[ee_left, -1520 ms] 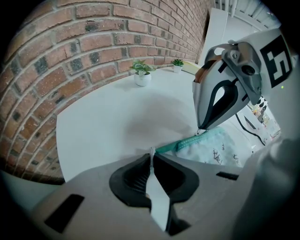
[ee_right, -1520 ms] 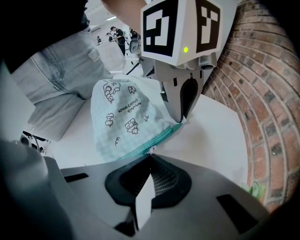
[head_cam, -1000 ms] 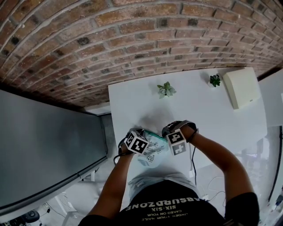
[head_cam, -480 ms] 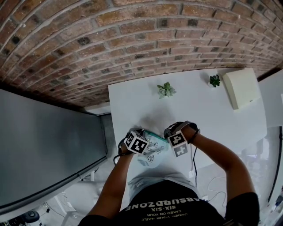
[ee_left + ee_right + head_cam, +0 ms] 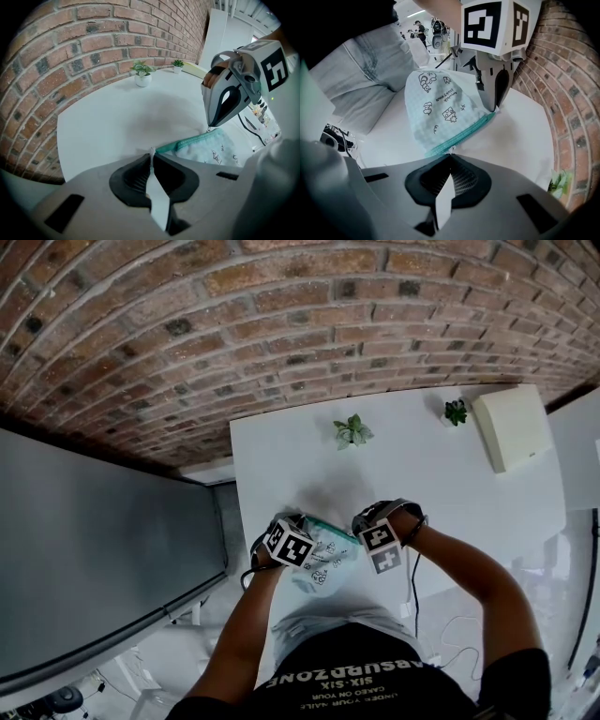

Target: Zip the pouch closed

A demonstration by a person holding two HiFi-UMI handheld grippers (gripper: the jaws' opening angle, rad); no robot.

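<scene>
Right gripper [image 5: 450,156], jaws pressed together on what looks like the zip pull [image 5: 450,150], is slightly further right than before, while left gripper [image 5: 151,154] pinches the end of the mint-green printed fabric pouch [image 5: 328,555] at the near edge of the white table [image 5: 441,474], so the zip is prob. almost closed.

Red-brown brick wall [image 5: 281,324] behind a white desk [image 5: 441,484]. Along the desk's far edge: one small potted plant [image 5: 352,430] mid-edge, a second plant [image 5: 456,411] rightward, a cream flat box [image 5: 511,426] at the far right corner. Dark grey panel [image 5: 94,559] left of the desk.
</scene>
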